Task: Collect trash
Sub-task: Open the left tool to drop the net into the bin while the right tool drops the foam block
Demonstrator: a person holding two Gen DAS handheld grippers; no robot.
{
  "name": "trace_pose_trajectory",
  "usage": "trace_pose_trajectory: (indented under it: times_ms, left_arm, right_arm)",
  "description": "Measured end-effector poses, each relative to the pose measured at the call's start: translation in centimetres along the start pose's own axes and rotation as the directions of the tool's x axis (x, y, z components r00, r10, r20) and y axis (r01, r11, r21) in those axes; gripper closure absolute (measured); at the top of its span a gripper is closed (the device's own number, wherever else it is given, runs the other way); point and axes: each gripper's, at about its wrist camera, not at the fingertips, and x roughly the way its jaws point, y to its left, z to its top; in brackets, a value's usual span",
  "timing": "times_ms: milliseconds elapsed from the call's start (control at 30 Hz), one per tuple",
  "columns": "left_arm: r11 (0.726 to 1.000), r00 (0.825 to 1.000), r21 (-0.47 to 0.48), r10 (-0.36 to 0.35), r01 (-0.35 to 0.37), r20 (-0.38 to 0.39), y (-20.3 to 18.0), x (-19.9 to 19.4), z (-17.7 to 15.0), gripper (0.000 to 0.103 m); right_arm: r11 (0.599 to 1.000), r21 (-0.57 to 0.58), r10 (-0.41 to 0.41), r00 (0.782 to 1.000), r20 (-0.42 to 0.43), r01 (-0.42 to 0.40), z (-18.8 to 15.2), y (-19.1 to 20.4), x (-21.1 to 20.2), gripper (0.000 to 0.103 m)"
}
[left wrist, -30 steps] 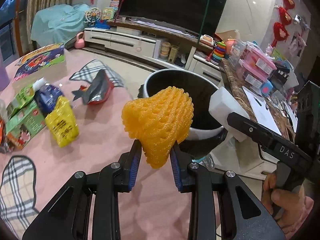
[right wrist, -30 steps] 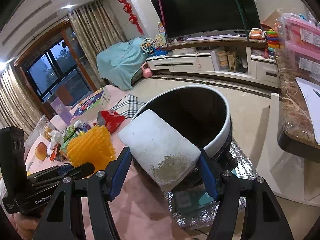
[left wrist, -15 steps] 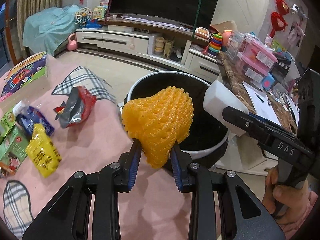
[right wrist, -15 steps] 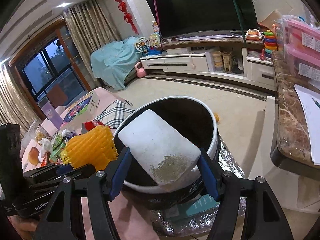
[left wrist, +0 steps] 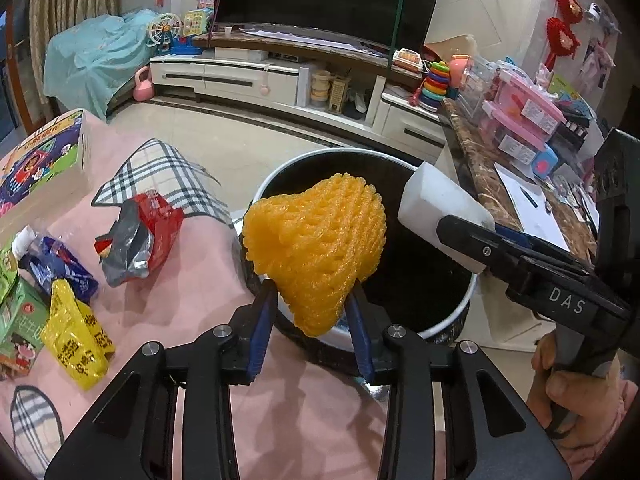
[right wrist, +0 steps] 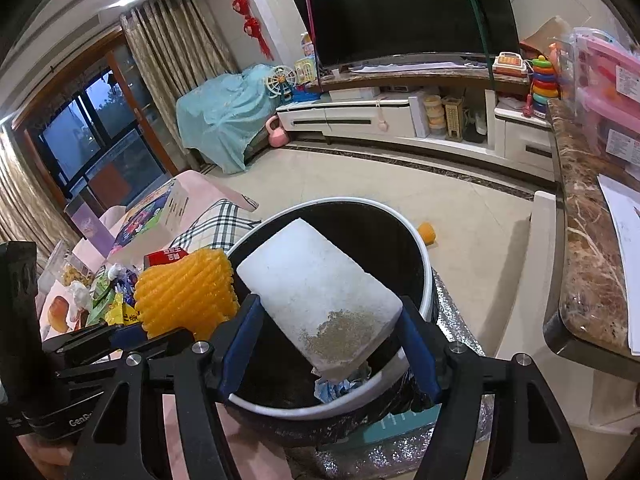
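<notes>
The left gripper (left wrist: 311, 322) holds an orange foam net (left wrist: 316, 248) by its narrow lower end. The two blue pads (left wrist: 262, 324) press on the net from both sides, and the wide part of the net stands above the fingers. Its jaws have just been opening a little, but the net is between them and does not fall. The net hangs over the near edge of the bin (left wrist: 456, 312), a round black bin with a white rim that stands beside the pink table (left wrist: 192, 280).

The right gripper (right wrist: 332, 340) holds a white foam block (right wrist: 316, 292) across its width, with one pad on each long side. The jaws are rather wide because the block is wide. The block is tilted, its far end is higher, and its near end has a brownish stain. It is directly above the opening of the bin (right wrist: 426, 280), and some crumpled blue paper (right wrist: 336, 386) lies in the bin under it.

In the right wrist view the net (right wrist: 184, 292) is just left of the block, very near it; I cannot tell if they touch.

On the table lie a red bag (left wrist: 140, 236), a yellow bag (left wrist: 76, 340) and a blue bag (left wrist: 60, 268), well apart from both grippers.
</notes>
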Motion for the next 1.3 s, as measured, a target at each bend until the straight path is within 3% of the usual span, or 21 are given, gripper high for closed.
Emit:
trace_pose_trajectory:
  times_ms: [133,233,267,300,367,633,900,1300]
  left_arm:
    - [1.000,1.000,0.011,0.002,-0.002,-0.008,-0.1,0.4,0.2,0.065]
    - [1.000,1.000,0.015,-0.001,0.001,-0.013,-0.2,0.6,0.2,0.055]
    - [1.000,1.000,0.016,0.003,-0.003,-0.013,-0.3,0.7,0.3,0.047]
    - [1.000,1.000,0.015,0.011,-0.011,-0.009,-0.3,0.6,0.2,0.040]
    - [1.000,1.000,0.012,0.011,-0.011,-0.003,-0.3,0.4,0.2,0.037]
    - [0.999,1.000,-0.042,0.008,-0.008,0.001,0.8,-0.4,-1.1,0.033]
    - [0.994,0.999,-0.104,0.039,-0.038,0.005,3.0,-2.2,-4.9,0.031]
    - [0.965,0.993,-0.246,0.106,-0.092,0.046,8.5,-6.2,-9.8,0.030]
  right_arm:
    - [1.000,0.002,0.000,1.000,-0.005,0.000,0.4,-0.1,0.4,0.033]
    - [1.000,0.010,0.004,1.000,-0.008,-0.004,0.7,-0.4,0.5,0.030]
    - [1.000,0.014,0.005,1.000,-0.008,-0.004,0.8,-0.5,0.5,0.028]
    - [1.000,0.018,0.005,1.000,-0.008,-0.005,0.8,-0.6,0.6,0.022]
    - [0.999,0.031,0.011,1.000,-0.004,-0.010,1.0,-0.8,0.5,0.016]
    - [0.999,0.044,0.009,1.000,0.006,-0.009,0.7,-0.8,0.0,0.015]
    - [0.997,0.064,0.039,0.999,0.010,-0.040,-1.0,0.3,-1.1,0.011]
    - [0.997,0.043,0.069,0.997,0.023,-0.070,-3.7,4.4,-2.5,0.007]
